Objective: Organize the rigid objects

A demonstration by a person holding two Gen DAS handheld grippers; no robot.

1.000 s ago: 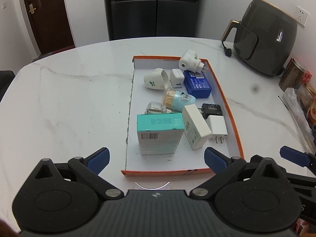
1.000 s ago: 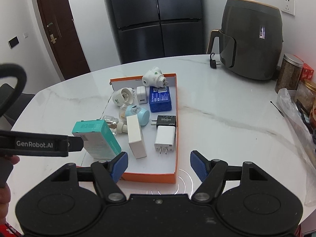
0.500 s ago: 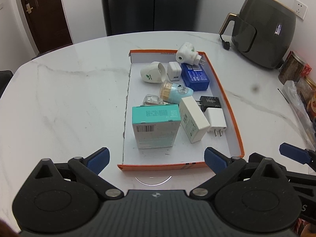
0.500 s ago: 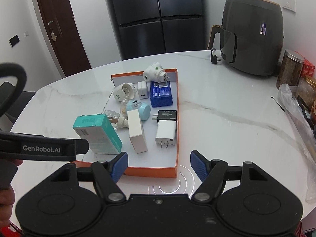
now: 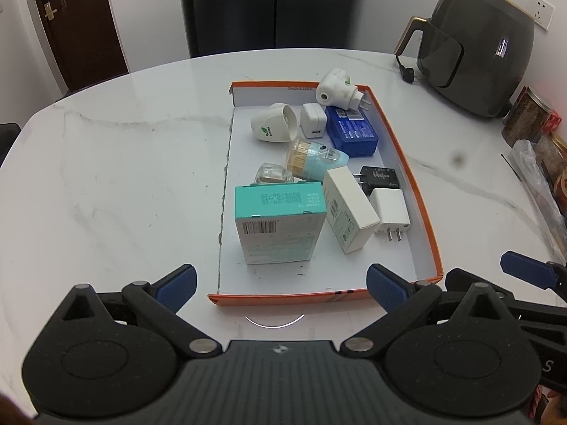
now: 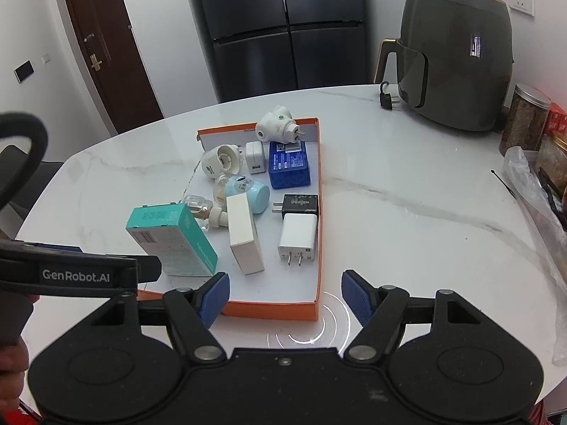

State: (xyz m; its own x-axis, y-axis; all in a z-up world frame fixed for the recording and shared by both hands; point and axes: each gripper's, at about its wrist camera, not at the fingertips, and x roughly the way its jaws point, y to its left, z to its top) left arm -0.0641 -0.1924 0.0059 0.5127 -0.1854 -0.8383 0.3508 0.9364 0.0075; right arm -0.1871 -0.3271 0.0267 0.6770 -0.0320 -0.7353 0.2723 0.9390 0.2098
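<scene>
An orange-rimmed shallow tray (image 5: 423, 209) (image 6: 320, 212) lies on the white marble table and holds several small things. Nearest me stands a teal box (image 5: 280, 223) (image 6: 170, 239), with a white box (image 5: 349, 209) (image 6: 244, 233) and a white charger (image 5: 391, 209) (image 6: 298, 237) beside it. Farther back lie a black charger (image 5: 380, 176), a light-blue device (image 5: 317, 159) (image 6: 244, 191), a blue box (image 5: 351, 131) (image 6: 288, 163) and white plug adapters (image 5: 336, 88). My left gripper (image 5: 280, 281) hangs open just before the tray's near edge. My right gripper (image 6: 285, 292) is open over the tray's near right corner, with nothing between its fingers.
A dark air fryer (image 5: 475, 46) (image 6: 457, 56) stands at the back right with its plug (image 6: 386, 97) on the table. Jars (image 6: 524, 120) and a plastic bag (image 6: 538, 205) crowd the right edge. A dark fridge and a brown door stand behind. The table's left half is bare marble.
In the left wrist view the tray and its contents have slid a little lower and farther off, as the view drew back slightly. Both grippers stay open; nothing was picked up.
</scene>
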